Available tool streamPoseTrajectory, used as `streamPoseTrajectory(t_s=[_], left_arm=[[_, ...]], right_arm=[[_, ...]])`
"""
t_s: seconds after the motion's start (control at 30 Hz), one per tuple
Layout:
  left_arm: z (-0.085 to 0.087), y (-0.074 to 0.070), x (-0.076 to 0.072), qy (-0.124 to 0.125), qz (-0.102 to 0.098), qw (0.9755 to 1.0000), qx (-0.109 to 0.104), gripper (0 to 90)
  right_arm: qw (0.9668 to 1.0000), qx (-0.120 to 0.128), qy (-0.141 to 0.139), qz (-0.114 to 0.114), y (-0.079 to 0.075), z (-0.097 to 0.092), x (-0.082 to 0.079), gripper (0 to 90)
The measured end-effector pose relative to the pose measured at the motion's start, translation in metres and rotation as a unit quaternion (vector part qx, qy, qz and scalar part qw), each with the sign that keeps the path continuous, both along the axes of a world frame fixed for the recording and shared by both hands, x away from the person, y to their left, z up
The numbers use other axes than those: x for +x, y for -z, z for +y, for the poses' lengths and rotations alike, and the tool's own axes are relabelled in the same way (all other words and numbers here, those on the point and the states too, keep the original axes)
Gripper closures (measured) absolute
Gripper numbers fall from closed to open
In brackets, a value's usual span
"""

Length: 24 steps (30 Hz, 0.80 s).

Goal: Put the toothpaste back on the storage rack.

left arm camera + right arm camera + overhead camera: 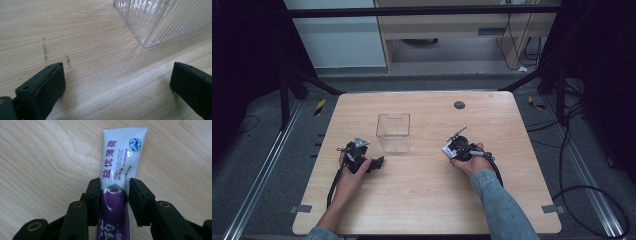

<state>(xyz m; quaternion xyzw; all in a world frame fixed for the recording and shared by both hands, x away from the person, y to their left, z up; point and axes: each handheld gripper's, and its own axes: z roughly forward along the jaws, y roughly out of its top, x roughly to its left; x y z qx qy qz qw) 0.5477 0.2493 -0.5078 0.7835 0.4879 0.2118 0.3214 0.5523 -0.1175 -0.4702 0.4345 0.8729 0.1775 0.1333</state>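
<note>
The right gripper [113,195] has its two black jaws closed around a toothpaste tube [120,165]. The pads press on both sides of the tube at the place where the white part meets the purple part. The tube lies flat on the wooden table [422,200], to the right of a clear plastic box [393,132]. The left gripper [117,82] rests on the table near the corner of this box, with its jaws wide apart and nothing between them.

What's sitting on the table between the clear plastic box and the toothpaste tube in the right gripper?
Nothing: in the high view, bare wooden table runs from the clear box to the tube in the right gripper.
</note>
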Motion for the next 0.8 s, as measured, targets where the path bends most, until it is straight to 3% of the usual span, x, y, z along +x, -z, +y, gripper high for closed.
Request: streamPoseTrajectory(t_s=[0.2,0.3,0.8], left_arm=[[0.0000,0.0000,0.0000,0.000,0.000,1.0000,0.000,0.0],[0.0000,0.0000,0.0000,0.000,0.000,1.0000,0.000,0.0],[0.0000,0.0000,0.0001,0.001,0.000,1.0000,0.000,0.0]], right_arm=[[1.0000,-0.006,-0.003,0.004,-0.0012,0.0003,0.0017,65.5],[0.9998,-0.018,-0.004,0.000,-0.0031,0.0006,0.0019,72.4],[0.9996,0.001,0.020,0.020,-0.0017,-0.0031,0.0079,69.0]])
